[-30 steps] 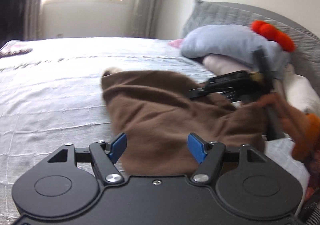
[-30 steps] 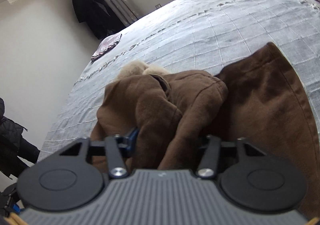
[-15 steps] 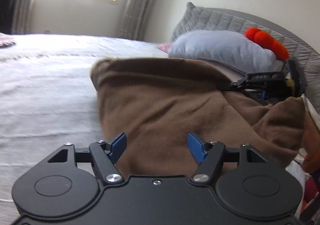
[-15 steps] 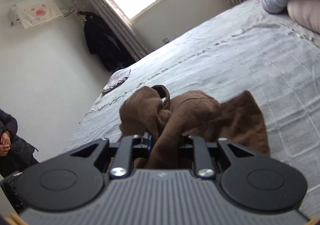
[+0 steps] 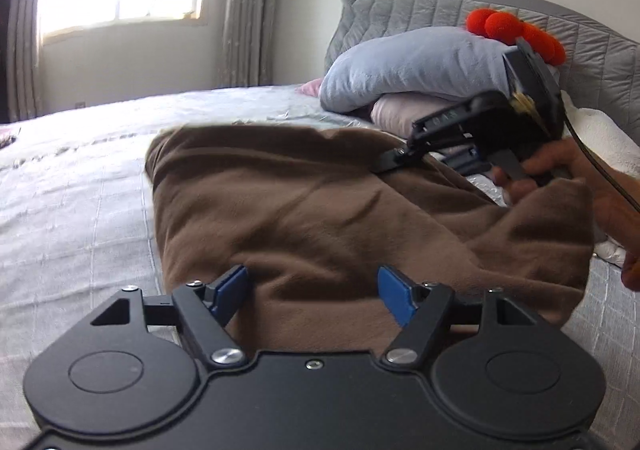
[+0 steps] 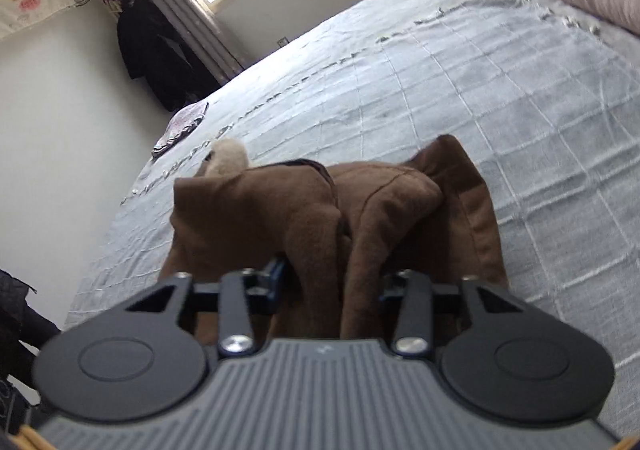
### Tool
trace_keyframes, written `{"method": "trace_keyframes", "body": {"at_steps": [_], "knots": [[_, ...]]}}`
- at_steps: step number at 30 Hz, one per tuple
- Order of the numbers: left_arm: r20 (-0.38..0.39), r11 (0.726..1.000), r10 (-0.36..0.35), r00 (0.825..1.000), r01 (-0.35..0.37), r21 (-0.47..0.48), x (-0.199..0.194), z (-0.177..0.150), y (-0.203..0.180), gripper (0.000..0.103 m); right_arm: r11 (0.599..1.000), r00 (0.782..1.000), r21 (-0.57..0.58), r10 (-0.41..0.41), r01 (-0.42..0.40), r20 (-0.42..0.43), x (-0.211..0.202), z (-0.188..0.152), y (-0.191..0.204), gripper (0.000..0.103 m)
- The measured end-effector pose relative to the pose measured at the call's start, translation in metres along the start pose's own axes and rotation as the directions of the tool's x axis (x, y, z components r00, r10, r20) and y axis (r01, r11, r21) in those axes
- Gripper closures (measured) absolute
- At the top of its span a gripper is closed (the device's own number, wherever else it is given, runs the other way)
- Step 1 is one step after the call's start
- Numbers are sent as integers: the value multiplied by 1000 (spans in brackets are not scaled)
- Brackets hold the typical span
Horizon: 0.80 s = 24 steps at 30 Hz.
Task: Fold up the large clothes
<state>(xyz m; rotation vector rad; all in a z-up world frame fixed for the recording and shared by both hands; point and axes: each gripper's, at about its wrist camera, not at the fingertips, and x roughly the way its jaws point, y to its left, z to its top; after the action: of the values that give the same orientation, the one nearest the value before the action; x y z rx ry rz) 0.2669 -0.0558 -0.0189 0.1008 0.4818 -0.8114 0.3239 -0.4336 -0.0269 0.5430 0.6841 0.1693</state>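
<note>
On my left, my left gripper (image 5: 314,292) has its blue fingers (image 5: 394,292) spread wide over the near edge of the brown coat (image 5: 304,210), the cloth lying under and between them with neither finger pressing on it. The coat sits in the middle of the grey bed (image 5: 72,210), one flat panel draped toward me, with the pillows (image 5: 412,66) stacked beyond it by the headboard.

Further right, my right gripper (image 6: 334,278) is pinching a thick bunch of the coat, though its jaws are easing apart a little; the fabric rises straight out from between them. In the right wrist view the coat is a rumpled heap, its pale furry collar (image 6: 228,156) poking out at the far end and one flap lying flat on the bed.

I judge the folding barely begun: nothing is squared up, no neat crease shows, and the coat has yet to be spread flat, its sleeves brought in and its body doubled over.
</note>
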Motion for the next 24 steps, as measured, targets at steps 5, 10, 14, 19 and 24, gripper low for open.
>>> {"method": "trace_keyframes", "body": {"at_steps": [5, 10, 14, 19, 24], "knots": [[38, 994, -89, 995, 92, -61, 2, 14, 6, 34, 993, 986, -24, 114, -112, 123, -36, 26, 6, 81], [-45, 984, -178, 983, 177, -20, 37, -5, -24, 34, 995, 995, 18, -100, 99, 31, -29, 22, -41, 61], [-60, 986, -158, 986, 161, 51, 44, -9, -41, 34, 992, 984, -4, -125, 127, 128, -66, 15, -27, 60], [-67, 985, -165, 984, 168, 42, 36, -9, -34, 34, 996, 979, -33, -69, 77, 191, -55, 6, 46, 60], [-52, 987, -153, 987, 155, 39, 21, 14, -8, 33, 965, 942, -125, -188, 230, 278, -9, -17, 61, 61]]}}
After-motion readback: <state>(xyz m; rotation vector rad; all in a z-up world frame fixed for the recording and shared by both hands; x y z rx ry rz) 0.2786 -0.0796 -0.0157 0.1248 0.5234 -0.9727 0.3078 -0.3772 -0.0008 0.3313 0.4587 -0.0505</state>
